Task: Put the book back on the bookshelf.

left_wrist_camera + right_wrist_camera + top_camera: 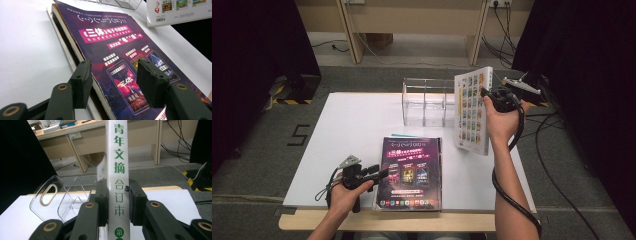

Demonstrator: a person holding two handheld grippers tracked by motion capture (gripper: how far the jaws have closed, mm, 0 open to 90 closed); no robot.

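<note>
**One book up, one still flat**

My right gripper [117, 202] clamps the white book [472, 110] upright beside the clear rack [427, 102], not slotted yet. My left gripper [113, 82] gapes over the purple magazine's [409, 172] edge, which still waits on the table [352, 125]

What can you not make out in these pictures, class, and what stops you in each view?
- White book: right gripper view shows its spine alone; the right hand-held gripper, clamped on it, hides the lower spine.
- Purple magazine: near end cut off by the bottom edge in the left gripper view.
- Books under the magazine: covered by it in the high view.
- Clear rack: right part hidden behind the white book, high view.
</note>
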